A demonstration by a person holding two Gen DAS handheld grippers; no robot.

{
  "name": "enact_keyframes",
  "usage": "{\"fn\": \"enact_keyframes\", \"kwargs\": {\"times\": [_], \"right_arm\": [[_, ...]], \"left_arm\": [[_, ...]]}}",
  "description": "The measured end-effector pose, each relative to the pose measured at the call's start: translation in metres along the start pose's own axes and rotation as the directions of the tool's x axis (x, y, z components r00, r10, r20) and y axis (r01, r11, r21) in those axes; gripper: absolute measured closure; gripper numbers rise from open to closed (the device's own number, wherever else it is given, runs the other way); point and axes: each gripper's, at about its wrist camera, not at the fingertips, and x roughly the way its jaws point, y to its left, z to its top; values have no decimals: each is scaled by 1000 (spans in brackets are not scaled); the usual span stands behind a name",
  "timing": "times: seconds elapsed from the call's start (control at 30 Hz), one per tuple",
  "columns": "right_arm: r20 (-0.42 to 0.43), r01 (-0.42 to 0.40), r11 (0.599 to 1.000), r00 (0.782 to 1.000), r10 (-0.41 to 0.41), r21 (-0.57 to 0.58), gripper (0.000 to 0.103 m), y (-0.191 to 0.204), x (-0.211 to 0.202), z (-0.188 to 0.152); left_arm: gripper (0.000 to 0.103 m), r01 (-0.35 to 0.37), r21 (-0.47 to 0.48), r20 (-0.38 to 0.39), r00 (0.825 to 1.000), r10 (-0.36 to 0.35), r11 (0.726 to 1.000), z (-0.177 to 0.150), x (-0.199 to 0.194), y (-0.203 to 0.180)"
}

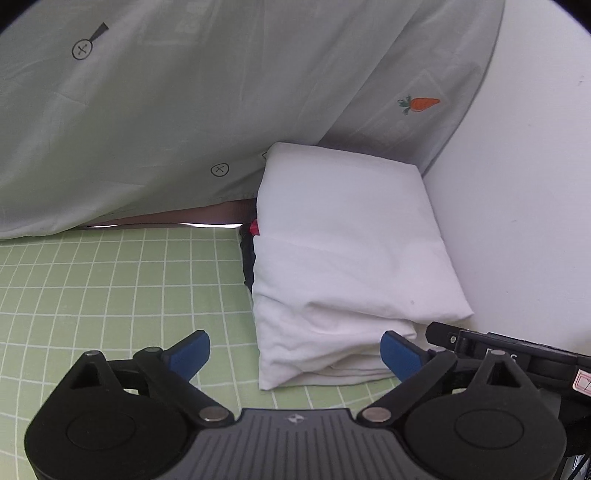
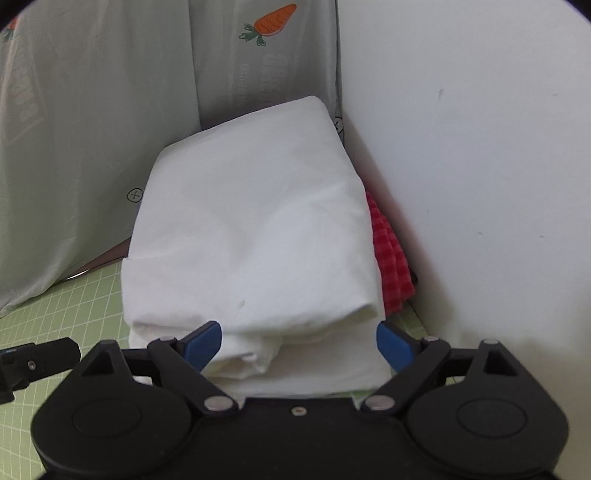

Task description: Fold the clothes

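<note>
The right gripper (image 2: 299,345) has its blue fingers (image 2: 202,345) spread wide, with the near edge of a folded white garment (image 2: 251,229) between them; neither pad clearly presses on it. The garment lies on a green checked sheet (image 2: 62,317). Just right of the garment a red checked cloth (image 2: 393,266) peeks out against a white wall (image 2: 480,166). Behind the garment hangs a pale curtain (image 2: 92,129) printed with a carrot (image 2: 273,23). Left of the garment's near edge a black part of the other gripper (image 2: 33,360) shows.

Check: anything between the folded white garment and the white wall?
Yes. Red checked cloth is wedged between the folded white garment and the white wall, clearest in the right wrist view.
</note>
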Motion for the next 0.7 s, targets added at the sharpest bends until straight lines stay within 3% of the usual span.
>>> {"fn": "enact_keyframes", "kwargs": {"times": [0.2, 0.4, 0.57, 0.7], "right_arm": [[56, 3, 1000, 998, -2, -19, 12, 8, -73, -22], [91, 35, 999, 995, -32, -33, 9, 14, -137, -52], [85, 43, 999, 996, -42, -9, 8, 15, -165, -80], [68, 46, 999, 997, -46, 8, 7, 18, -178, -102]], "left_arm": [[0, -17, 29, 58, 998, 15, 999, -26, -67, -12], [0, 2, 43, 73, 997, -5, 999, -55, -109, -17], [0, 18, 77, 77, 997, -24, 997, -75, -133, -21], [0, -15, 118, 74, 997, 6, 993, -88, -145, -24]]}}
